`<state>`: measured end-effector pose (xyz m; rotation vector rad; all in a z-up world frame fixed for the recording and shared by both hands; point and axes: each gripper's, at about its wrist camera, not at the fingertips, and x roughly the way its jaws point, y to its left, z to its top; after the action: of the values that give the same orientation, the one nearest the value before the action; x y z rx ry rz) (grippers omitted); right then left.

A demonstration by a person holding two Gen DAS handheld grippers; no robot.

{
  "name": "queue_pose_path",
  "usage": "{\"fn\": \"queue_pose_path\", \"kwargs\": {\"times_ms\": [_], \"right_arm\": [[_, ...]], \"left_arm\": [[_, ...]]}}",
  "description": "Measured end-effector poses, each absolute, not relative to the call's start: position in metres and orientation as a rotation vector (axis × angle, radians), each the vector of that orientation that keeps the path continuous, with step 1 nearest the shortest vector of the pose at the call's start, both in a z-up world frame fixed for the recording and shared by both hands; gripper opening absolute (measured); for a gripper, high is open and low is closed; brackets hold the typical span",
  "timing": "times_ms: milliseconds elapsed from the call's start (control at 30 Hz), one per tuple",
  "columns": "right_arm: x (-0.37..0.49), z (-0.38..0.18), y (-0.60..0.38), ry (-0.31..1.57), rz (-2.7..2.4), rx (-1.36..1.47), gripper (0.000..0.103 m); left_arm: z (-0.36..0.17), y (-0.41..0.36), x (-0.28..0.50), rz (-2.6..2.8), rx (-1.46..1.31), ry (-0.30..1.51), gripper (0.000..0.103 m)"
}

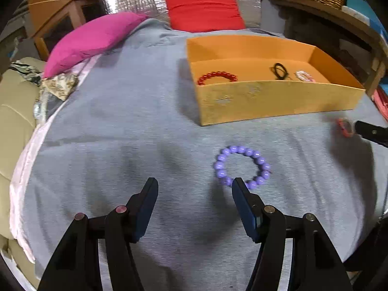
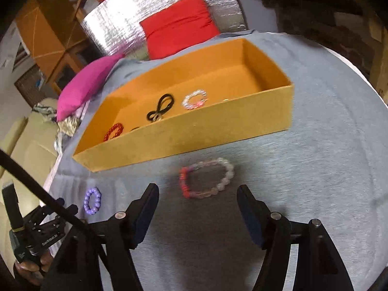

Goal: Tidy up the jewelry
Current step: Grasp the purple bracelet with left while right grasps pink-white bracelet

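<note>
A purple bead bracelet lies on the grey cloth just ahead of my left gripper, which is open and empty; its right fingertip overlaps the bracelet's near edge. The bracelet also shows in the right wrist view. A pink, red and clear bead bracelet lies ahead of my open, empty right gripper. The orange box holds a red bead bracelet, a black hair tie and a pale pink bracelet.
A pink cushion and a red cushion lie at the far end of the grey cloth. A beige sofa is at the left. Wooden shelves with a wicker basket stand at the right.
</note>
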<state>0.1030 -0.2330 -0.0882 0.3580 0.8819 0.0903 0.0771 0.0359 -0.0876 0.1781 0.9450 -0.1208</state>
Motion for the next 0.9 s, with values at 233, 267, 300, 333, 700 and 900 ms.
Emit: {"fn": "queue_pose_path", "kwargs": {"times_ms": [233,267,300,333,700,900], "right_arm": [[0.110,-0.098,-0.225,0.903,0.060,0.303,0.071],[0.111,-0.099,-0.226,0.902,0.056,0.307,0.071],[0.112,-0.099,-0.226,0.898,0.053,0.306,0.071],[0.113,-0.100,-0.226,0.891,0.049,0.297,0.071],[0.117,-0.108,-0.205,0.820,0.041,0.107,0.067],[0.120,-0.108,-0.202,0.805,0.000,0.055,0.033]], "left_arm": [[-0.092,0.024,0.082,-0.207,0.112,0.982,0.064],[-0.092,0.022,0.083,-0.219,0.099,0.987,0.064],[-0.093,0.020,0.084,-0.226,0.089,0.990,0.064],[-0.093,0.019,0.085,-0.228,0.081,0.992,0.064],[-0.106,0.015,0.098,-0.234,-0.010,1.040,0.064],[-0.107,0.014,0.096,-0.261,-0.023,1.019,0.053]]}}
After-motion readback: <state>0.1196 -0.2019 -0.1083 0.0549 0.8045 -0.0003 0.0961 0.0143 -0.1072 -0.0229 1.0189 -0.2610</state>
